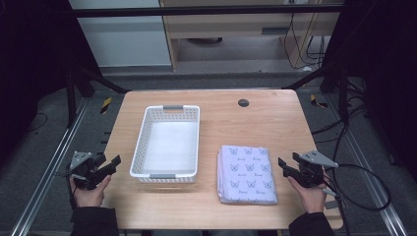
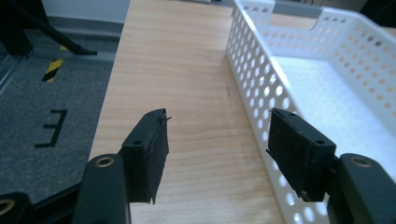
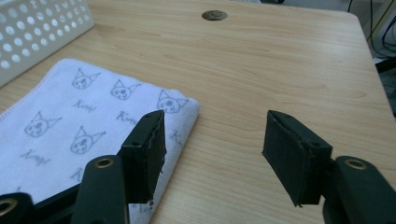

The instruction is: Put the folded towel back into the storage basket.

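Note:
A folded pale lilac towel (image 1: 247, 173) printed with cat faces lies on the wooden table (image 1: 236, 123), front right. Left of it stands a white perforated plastic basket (image 1: 167, 143), with nothing inside. My left gripper (image 1: 114, 162) is held open at the table's front left edge, just left of the basket (image 2: 327, 84), nothing between its jaws. My right gripper (image 1: 282, 164) is open at the towel's right edge; in the right gripper view its left jaw hovers over the towel's (image 3: 84, 126) near corner and the right jaw over bare wood.
A round cable hole (image 1: 243, 103) sits near the table's far edge. Black frame posts stand at the table's far corners, and grey floor with rails runs along both sides. Cables (image 1: 364, 191) trail off the right gripper.

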Motion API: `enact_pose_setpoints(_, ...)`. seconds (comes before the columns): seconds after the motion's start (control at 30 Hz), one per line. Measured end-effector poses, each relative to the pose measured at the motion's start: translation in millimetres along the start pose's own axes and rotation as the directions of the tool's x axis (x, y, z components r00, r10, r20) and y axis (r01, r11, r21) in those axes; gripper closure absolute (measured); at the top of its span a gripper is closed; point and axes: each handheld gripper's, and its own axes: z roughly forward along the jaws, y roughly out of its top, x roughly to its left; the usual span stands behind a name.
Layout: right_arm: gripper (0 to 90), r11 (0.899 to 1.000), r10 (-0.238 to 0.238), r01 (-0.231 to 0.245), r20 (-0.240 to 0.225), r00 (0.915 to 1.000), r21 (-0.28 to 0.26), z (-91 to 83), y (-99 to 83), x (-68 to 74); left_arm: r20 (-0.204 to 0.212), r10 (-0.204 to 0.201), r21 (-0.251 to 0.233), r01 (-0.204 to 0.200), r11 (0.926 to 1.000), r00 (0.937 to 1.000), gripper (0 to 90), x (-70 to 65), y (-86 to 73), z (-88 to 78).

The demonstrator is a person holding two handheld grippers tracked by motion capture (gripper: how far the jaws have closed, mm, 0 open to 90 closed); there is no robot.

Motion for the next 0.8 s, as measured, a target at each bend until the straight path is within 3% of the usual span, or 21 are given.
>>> enact_pose_setpoints(0.07, 38.1, 1.0, -0.013, 0.013, 0.007, 0.9999, -0.008, -1.5, 0.9, 1.2, 0.022, 0.002, 0.005, -0.002, 1.0, 0.9998, 37.4, -4.3, 2.2, -1.8)
enact_pose_setpoints(0.3, 36.6, 1.0, 0.021, -0.021, -0.038, 0.9991, -0.012, -1.4, 2.4, 2.3, 0.059, 0.033, 0.004, -0.034, 0.9994, 0.9977, 38.1, -23.2, 7.0, -6.2)
enact_pose_setpoints(0.43, 35.4, 1.0, 0.007, -0.008, -0.048, 0.9988, -0.024, -3.0, 4.5, 4.1, 0.085, 0.039, -0.004, -0.039, 0.9992, 0.9956, 37.9, -32.5, 9.1, -9.1)
enact_pose_setpoints(0.8, 29.8, 1.0, -0.002, 0.001, -0.084, 0.9964, -0.02, -2.1, 7.8, 8.6, 0.15, 0.108, 0.013, -0.111, 0.9937, 0.9827, 37.7, -65.9, 10.2, -8.4)
